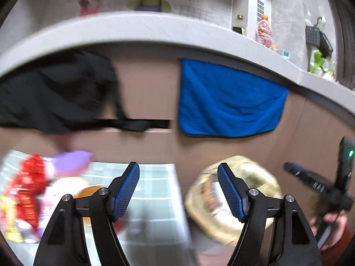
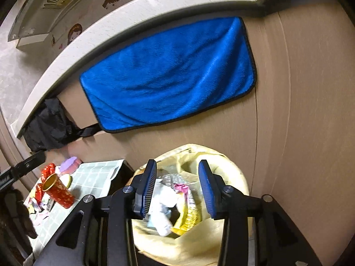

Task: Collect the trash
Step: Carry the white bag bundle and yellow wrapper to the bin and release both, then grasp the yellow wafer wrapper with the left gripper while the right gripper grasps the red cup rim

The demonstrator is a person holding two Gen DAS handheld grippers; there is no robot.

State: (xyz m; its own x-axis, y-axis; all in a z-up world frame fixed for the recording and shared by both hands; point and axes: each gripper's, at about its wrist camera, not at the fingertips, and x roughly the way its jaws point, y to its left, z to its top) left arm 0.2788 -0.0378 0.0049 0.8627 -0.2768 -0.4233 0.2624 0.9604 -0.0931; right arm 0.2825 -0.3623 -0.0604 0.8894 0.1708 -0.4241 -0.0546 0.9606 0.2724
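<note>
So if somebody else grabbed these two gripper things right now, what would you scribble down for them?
Left gripper: open, empty, pointing between the green-tiled table and the bin.
Right gripper: open, empty, above the yellow-lined trash bin.
Done: the bin already holds white crumpled paper, a yellow wrapper and a pink scrap.
Left: the table carries a red patterned tin with gold rim, a round purple lid and a red crinkled wrapper, plus small scraps. The blue towel hanging on the cabinet is not trash.
</note>
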